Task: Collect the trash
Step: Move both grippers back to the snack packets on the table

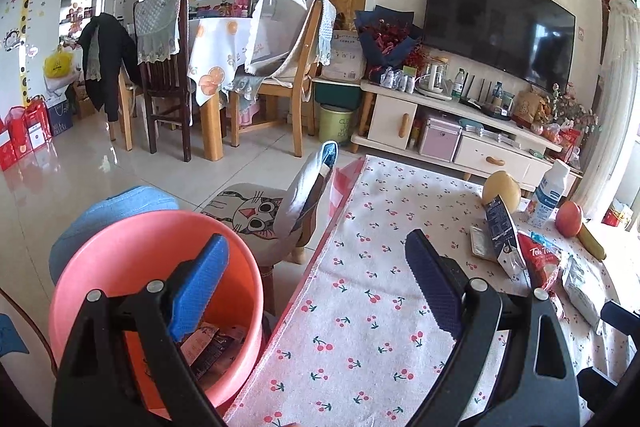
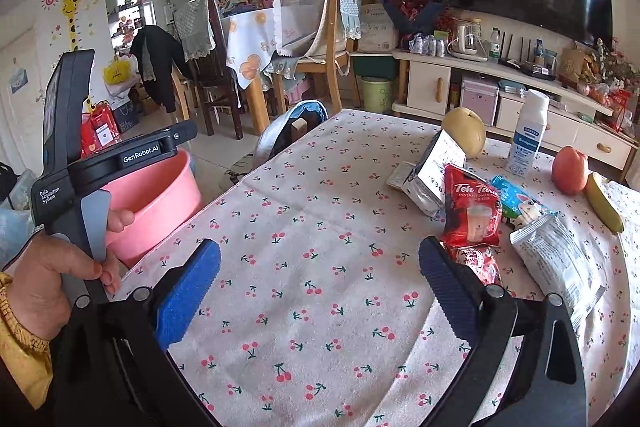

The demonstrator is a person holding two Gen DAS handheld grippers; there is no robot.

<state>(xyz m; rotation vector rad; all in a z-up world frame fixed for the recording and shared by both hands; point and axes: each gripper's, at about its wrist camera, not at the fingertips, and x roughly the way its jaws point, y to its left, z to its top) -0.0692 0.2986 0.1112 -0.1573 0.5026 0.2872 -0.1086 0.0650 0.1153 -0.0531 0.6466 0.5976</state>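
Note:
A pink bucket (image 1: 132,259) stands on the floor left of the table, with several wrappers (image 1: 216,347) in its bottom. My left gripper (image 1: 316,259) is open and empty, its left finger over the bucket and its right finger over the cherry-print tablecloth (image 1: 360,307). My right gripper (image 2: 320,267) hangs open over the cloth (image 2: 300,219) with nothing between its fingers. Right of it lie a red Teh Tarik packet (image 2: 474,211), a smaller red wrapper (image 2: 478,261), a white packet (image 2: 556,263), a blue wrapper (image 2: 516,201) and a crushed carton (image 2: 434,167). The same bucket (image 2: 156,203) shows at the left.
A pear (image 2: 466,131), a white bottle (image 2: 528,133), an apple (image 2: 570,167) and a banana (image 2: 604,203) stand at the table's far right. A cat-print stool (image 1: 256,219) sits by the table's left edge. A hand (image 2: 48,267) holds the left gripper's handle. Chairs, a dining table and a TV cabinet stand behind.

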